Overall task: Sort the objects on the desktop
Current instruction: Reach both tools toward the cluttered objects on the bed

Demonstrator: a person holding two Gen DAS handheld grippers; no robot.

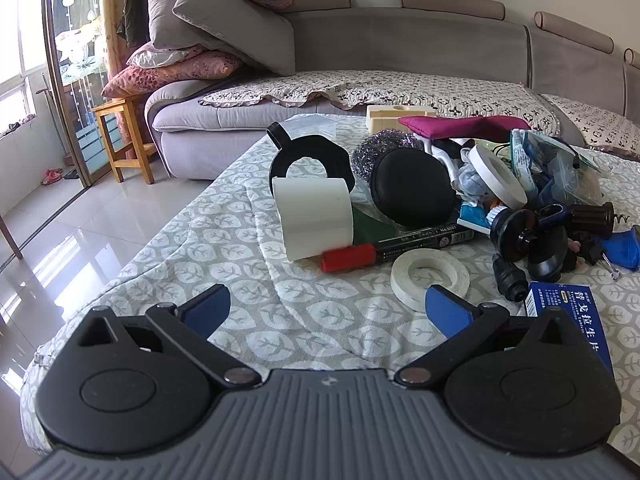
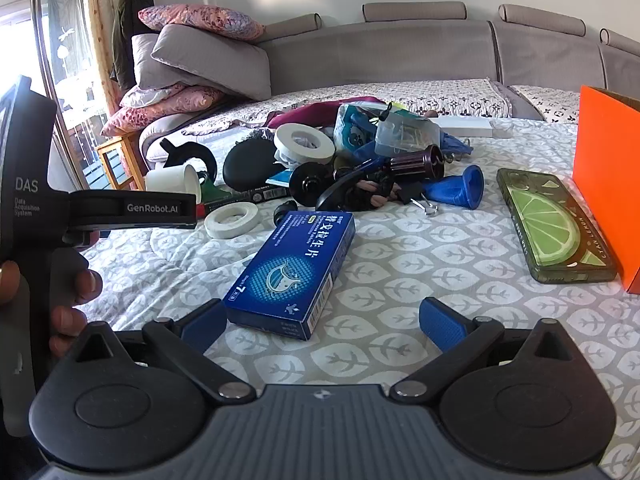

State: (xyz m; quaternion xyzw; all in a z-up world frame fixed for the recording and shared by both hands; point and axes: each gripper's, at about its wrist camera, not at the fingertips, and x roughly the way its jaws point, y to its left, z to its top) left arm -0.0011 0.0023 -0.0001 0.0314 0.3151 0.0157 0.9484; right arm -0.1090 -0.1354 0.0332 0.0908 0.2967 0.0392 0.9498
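A pile of small objects lies on the leaf-patterned cloth (image 1: 304,312). In the left wrist view my left gripper (image 1: 326,310) is open and empty, just short of a flat white tape ring (image 1: 430,278), a red-capped black marker (image 1: 396,246) and a white cup on its side (image 1: 316,216). A blue medicine box (image 2: 292,272) lies just ahead of my right gripper (image 2: 324,322), which is open and empty. The box's corner also shows in the left wrist view (image 1: 568,320). A lime-print phone case (image 2: 554,224) lies to the right, beside an orange box (image 2: 604,168).
The heap holds a black round case (image 1: 412,188), a steel scourer (image 1: 380,146), a second tape roll (image 2: 304,142), a blue funnel-shaped item (image 2: 460,188) and a corkscrew (image 2: 416,164). A grey sofa (image 1: 400,52) stands behind. The table's left edge drops to tiled floor (image 1: 80,232).
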